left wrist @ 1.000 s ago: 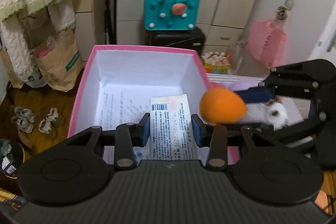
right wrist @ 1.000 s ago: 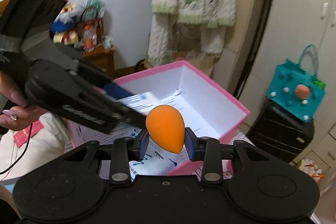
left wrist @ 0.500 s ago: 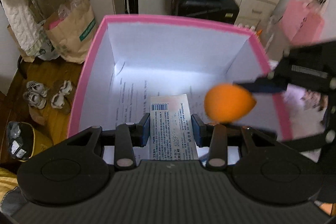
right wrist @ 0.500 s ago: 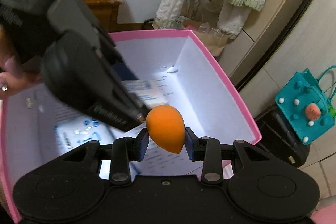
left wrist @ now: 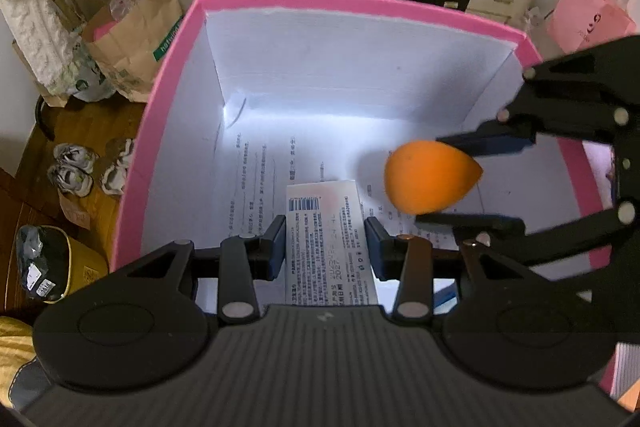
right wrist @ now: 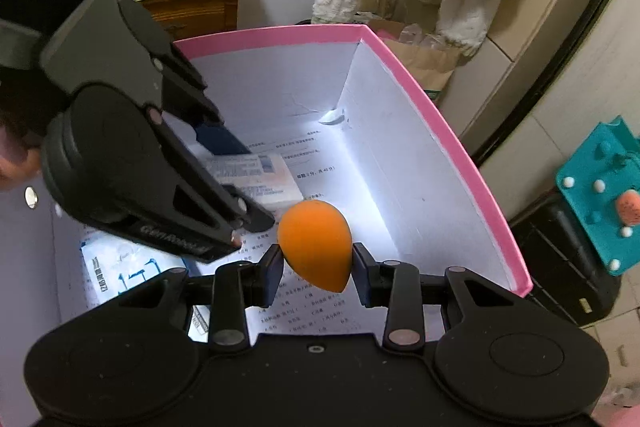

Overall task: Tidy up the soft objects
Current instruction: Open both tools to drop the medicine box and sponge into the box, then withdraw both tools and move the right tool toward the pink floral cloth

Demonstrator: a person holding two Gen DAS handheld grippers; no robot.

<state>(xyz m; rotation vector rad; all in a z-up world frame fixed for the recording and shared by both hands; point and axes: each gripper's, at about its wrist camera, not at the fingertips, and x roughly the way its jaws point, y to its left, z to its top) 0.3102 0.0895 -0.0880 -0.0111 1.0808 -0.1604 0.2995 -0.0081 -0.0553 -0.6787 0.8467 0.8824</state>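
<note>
Right tool (right wrist: 316, 269) grips orange sponge (right wrist: 315, 245) above pink box (left wrist: 160, 115); left tool (left wrist: 326, 245) clamps white packet (left wrist: 330, 247) inside. Risk: 2 tools collide, or released sponge bounces out.

L claw (left wrist: 325, 241) grips white packet (left wrist: 331, 247) | R claw (left wrist: 460, 181) holds orange sponge (left wrist: 430, 182) | over pink box (left wrist: 168, 75)

We see the box (left wrist: 168, 75) below both grippers; the sponge (right wrist: 316, 243), between the right gripper (right wrist: 318, 275) fingers, sits right of the left gripper's (left wrist: 326, 247) packet (left wrist: 328, 227).
</note>
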